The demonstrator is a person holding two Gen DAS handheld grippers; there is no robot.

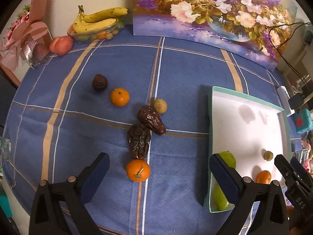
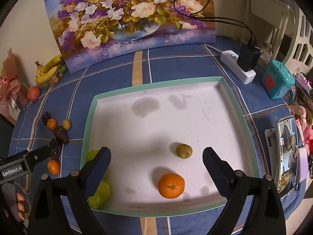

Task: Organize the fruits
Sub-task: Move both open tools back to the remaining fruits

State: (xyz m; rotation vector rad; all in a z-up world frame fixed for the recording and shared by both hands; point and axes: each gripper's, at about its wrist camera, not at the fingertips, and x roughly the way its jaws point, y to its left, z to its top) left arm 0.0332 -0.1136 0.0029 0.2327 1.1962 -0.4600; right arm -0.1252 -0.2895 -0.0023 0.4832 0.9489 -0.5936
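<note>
- Blue checked tablecloth [image 1: 109, 62] covers the table, with a flower painting [image 1: 205, 9] propped against the wall and a bowl of bananas [image 1: 97, 19] in the far corner.
- White tray [image 2: 195, 113] with a green rim sits on the cloth; inside lie a tangerine [image 2: 171, 185], a small tan fruit [image 2: 183, 150] and a green fruit [image 2: 97, 193] tucked in the near corner.
- Loose fruit waits on the cloth beside the tray: a nearer tangerine [image 1: 138, 170], two wrinkled dates [image 1: 139, 144], a small yellowish fruit [image 1: 160, 106], a farther tangerine [image 1: 119, 97] and a dark round fruit [image 1: 99, 82].
- Left gripper [image 1: 158, 176] hangs above the nearer tangerine, jaws spread wide and empty.
- Right gripper [image 2: 156, 168] hovers over the tray, jaws released around nothing, the tray's tangerine lying free between them.
- Risk, as I judge it: the nearer tangerine touches a date, so closing carelessly could nudge the date or roll the round fruit away.
- Another risk: the left gripper's right finger sits close to the tray rim and could knock it when descending.
- Both grippers work near each other; a hasty swing could make them collide.
</note>
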